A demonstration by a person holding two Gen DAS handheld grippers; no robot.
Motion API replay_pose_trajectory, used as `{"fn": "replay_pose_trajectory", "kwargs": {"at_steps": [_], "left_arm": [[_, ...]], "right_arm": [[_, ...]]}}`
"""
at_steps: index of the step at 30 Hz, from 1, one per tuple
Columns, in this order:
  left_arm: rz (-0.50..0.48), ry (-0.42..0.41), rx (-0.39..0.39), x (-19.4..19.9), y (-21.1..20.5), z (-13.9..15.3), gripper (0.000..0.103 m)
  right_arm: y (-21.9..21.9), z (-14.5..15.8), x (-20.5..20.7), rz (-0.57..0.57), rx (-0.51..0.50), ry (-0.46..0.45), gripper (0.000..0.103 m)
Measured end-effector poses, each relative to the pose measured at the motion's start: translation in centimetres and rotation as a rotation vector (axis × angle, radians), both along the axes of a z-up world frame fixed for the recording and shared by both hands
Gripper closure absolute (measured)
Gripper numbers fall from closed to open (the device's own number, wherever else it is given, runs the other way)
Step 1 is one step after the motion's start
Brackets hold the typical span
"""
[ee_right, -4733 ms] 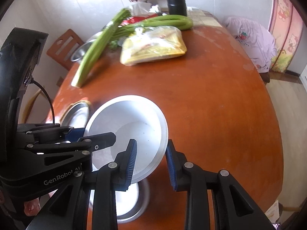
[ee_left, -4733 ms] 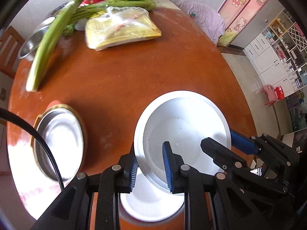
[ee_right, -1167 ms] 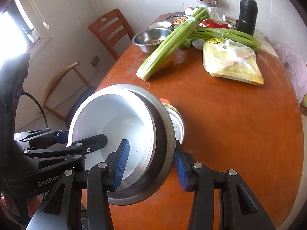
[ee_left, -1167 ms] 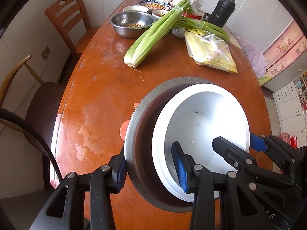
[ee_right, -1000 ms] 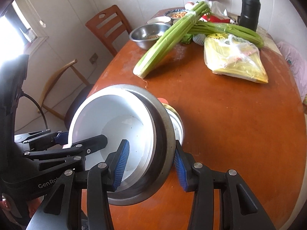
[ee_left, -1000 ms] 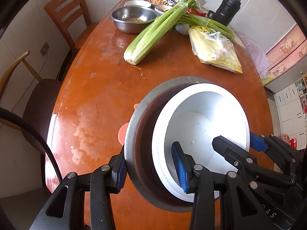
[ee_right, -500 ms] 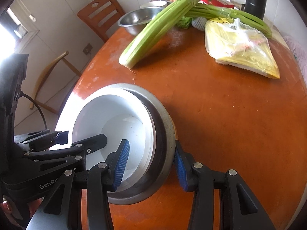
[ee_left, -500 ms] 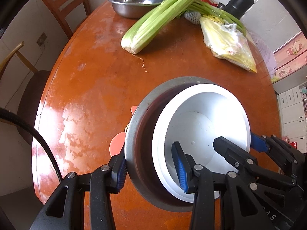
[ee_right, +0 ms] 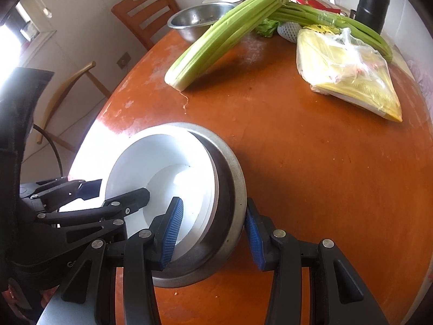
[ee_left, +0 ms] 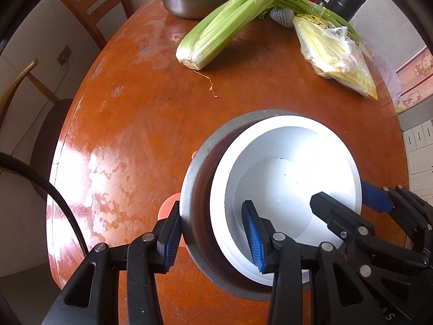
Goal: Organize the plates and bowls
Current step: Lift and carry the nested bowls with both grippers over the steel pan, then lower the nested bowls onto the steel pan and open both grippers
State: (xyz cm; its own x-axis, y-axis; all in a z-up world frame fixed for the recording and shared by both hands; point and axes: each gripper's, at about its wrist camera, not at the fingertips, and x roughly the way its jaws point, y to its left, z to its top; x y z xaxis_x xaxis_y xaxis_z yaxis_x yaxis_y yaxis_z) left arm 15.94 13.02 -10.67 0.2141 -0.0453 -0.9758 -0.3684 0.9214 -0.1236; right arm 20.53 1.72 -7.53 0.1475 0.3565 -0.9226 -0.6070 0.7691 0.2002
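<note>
While two grippers [ee_left: 213, 239] [ee_right: 213, 234] clamp it, one steel bowl [ee_left: 199, 189] holds white dishes [ee_left: 286, 178].

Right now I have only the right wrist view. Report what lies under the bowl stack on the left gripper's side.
Observer: A pinkish-orange piece pokes out from beneath the steel bowl. I cannot tell what it is.
Operator: Give me the left gripper's grip.
Observer: The left gripper has one pad outside the steel rim and the other inside the white bowl nested in it.
</note>
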Motion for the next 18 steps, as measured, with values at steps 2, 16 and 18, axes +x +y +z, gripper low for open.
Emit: {"fn": "replay_pose_trajectory", "kwargs": {"at_steps": [2, 16, 18], "left_arm": [[-0.001, -0.002, 0.006, 0.0, 0.1, 0.0, 0.060], [0.041, -0.024, 0.025, -1.0, 0.7, 1.3, 0.057], [0.053, -0.030, 0.027, -1.3, 1.0, 1.9, 0.057]], "right_arm": [[0.1, 0.1, 0.0, 0.006, 0.000, -0.006, 0.056], [-0.6, 1.0, -0.1, -0.007, -0.001, -0.035, 0.056], [-0.7, 1.3, -0.2, -0.009, -0.005, -0.049, 0.056]]}}
